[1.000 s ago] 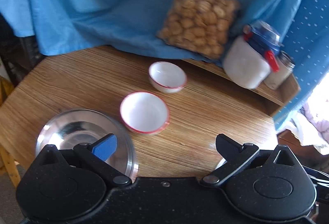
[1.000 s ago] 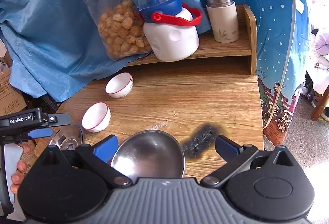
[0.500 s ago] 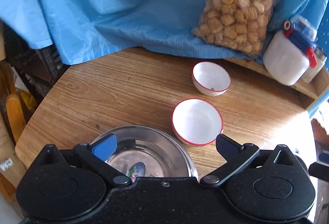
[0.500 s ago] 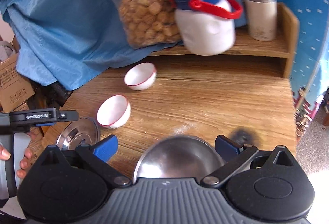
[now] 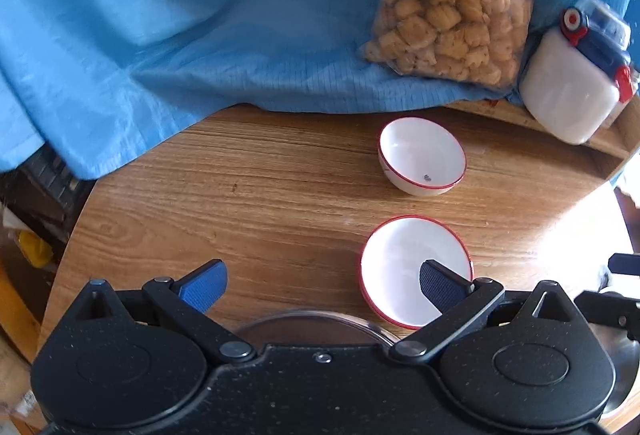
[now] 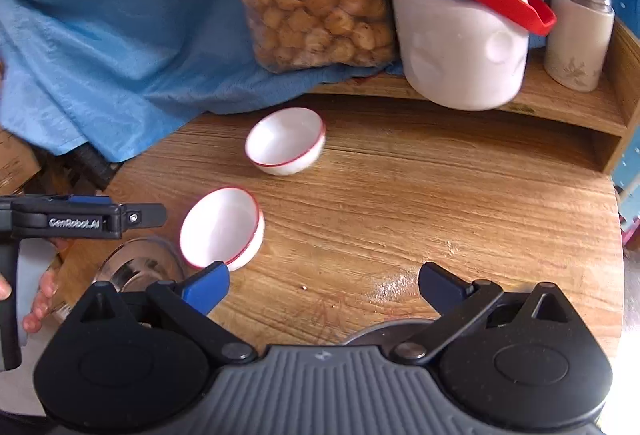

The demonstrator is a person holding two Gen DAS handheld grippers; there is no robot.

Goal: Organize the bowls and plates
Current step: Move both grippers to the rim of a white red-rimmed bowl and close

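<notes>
Left gripper (image 5: 320, 285): jaws spread wide, nothing between them; hovering above the near left part of the wooden table (image 5: 248, 195), right fingertip over the near bowl.
Right gripper (image 6: 322, 285): jaws likewise wide apart and empty, above the near middle of the table.
Near bowl (image 5: 416, 271): white with a red rim, upright, near left of the table, just beside the steel dish.
Far bowl (image 5: 422, 155): same kind, tilted toward the camera, farther back, apart from the near one, in front of the blue cloth (image 5: 180, 15).
Steel dish (image 6: 140, 269): shiny metal, near left edge, mostly hidden under the left gripper.
Second steel dish (image 6: 384, 331): only a rim showing below the right gripper.
Handling, bowls: probably ceramic or melamine, so light, stiff, glazed and slippery; chipping possible if ceramic. Best taken by pinching the rim wall, one finger inside and one outside.
Handling, steel dishes: light, rigid, slick, thin-edged; rim pinch again, likely to slide or clatter.
Stacking: bowl into bowl, gently, given the hard glaze.
</notes>
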